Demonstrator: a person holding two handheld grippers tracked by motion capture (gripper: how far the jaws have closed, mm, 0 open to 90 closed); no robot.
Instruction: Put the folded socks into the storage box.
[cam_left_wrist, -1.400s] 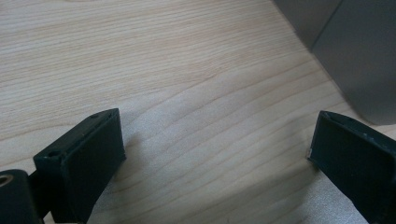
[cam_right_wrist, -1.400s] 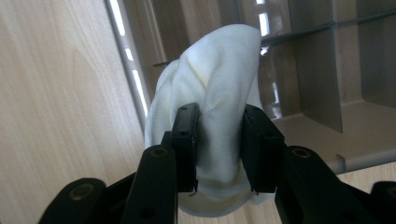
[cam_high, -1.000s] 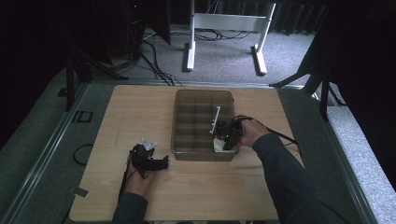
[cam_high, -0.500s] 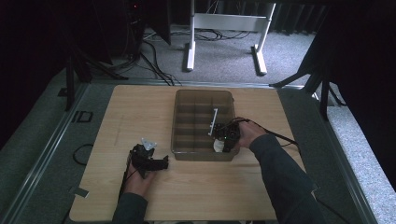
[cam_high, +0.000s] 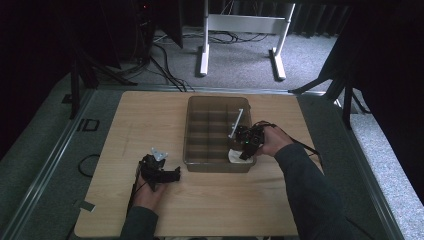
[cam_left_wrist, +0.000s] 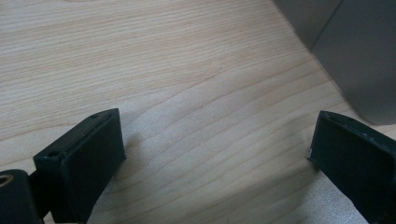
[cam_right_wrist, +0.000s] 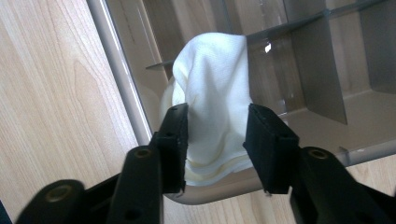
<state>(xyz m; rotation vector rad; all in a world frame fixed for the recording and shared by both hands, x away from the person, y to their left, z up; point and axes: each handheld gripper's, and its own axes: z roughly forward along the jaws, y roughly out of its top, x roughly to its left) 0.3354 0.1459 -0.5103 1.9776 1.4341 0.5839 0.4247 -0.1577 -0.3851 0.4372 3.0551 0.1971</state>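
A brown translucent divided tray (cam_high: 186, 145) stands mid-table. My right gripper (cam_high: 247, 142) hangs over its near right corner, shut on a white folded cloth (cam_high: 234, 156). In the right gripper view the cloth (cam_right_wrist: 215, 79) is pinched between the two black jaws of the gripper (cam_right_wrist: 217, 116) and drapes over a divider inside the tray (cam_right_wrist: 112, 60), close to its rim. My left gripper (cam_high: 167, 175) rests on the wood left of the tray's near corner. Its jaws stand wide apart in the left gripper view (cam_left_wrist: 217, 140), with bare table between them.
A white stick (cam_high: 236, 122) leans across the tray's right-hand compartments. The tray's grey corner (cam_left_wrist: 364, 60) shows at the right in the left gripper view. Cables and a white stand's legs (cam_high: 202, 50) lie on the floor beyond the table.
My right gripper has shifted only slightly over the near right compartment with the cloth still in it. The left gripper has not moved.
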